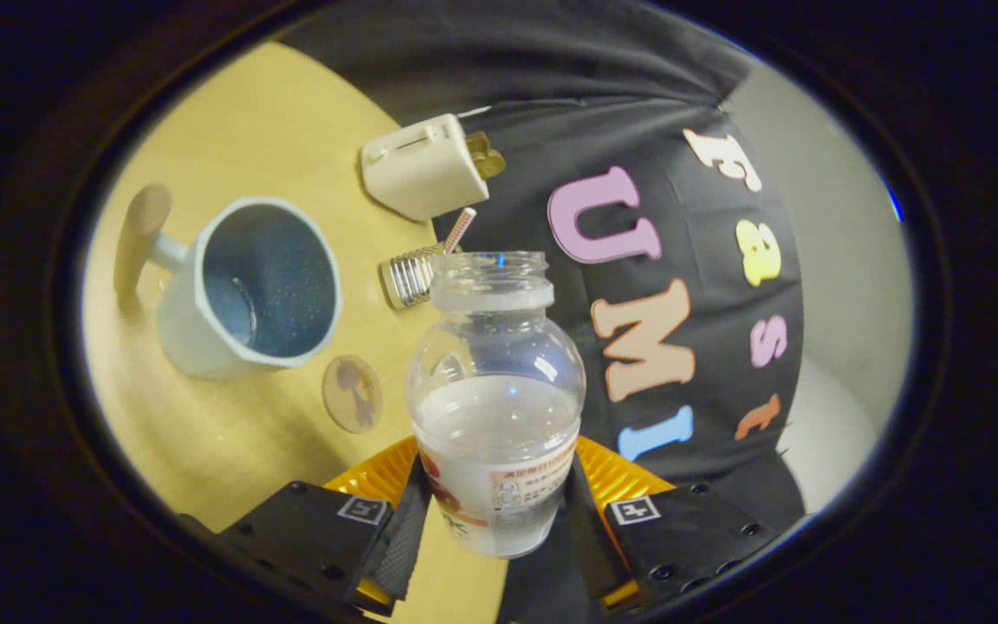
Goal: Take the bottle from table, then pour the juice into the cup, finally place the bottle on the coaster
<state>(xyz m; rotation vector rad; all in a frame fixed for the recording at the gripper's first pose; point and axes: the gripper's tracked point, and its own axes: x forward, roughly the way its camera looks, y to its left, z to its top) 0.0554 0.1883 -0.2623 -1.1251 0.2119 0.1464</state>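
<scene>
Farthest left on the pale yellow wooden table (230, 433) lies a round tan wooden coaster (142, 227), seen nearly edge-on, just behind the handle of the cup. The light blue ceramic cup (249, 289) stands beside it with its speckled darker blue inside open to the camera; a little liquid glints at its bottom. Just ahead of the cup's base, between it and the bottle, lies a small round brown disc with a blotchy pattern (352, 393), flat on the table. Beyond that, near the table's far edge, sits a cream-white box-shaped object (419, 166) with a brass-coloured part at its right end, and just below it a small ribbed silver metal container (410, 276) with a red-and-white striped straw (459, 230) sticking out.

Next comes the clear plastic bottle with no cap (494, 381), its wide threaded mouth open and pointing away from the camera. Milky white juice fills its lower part, and a printed label wraps the base. The gripper (497, 511) has both fingers pressed on the bottle's lower body, one on each side, holding it clear of the table, to the right of the cup and apart from it. To the right of the bottle hangs the booth's black cloth wall (707, 286), with a pale grey surface (845, 286) beyond it
</scene>
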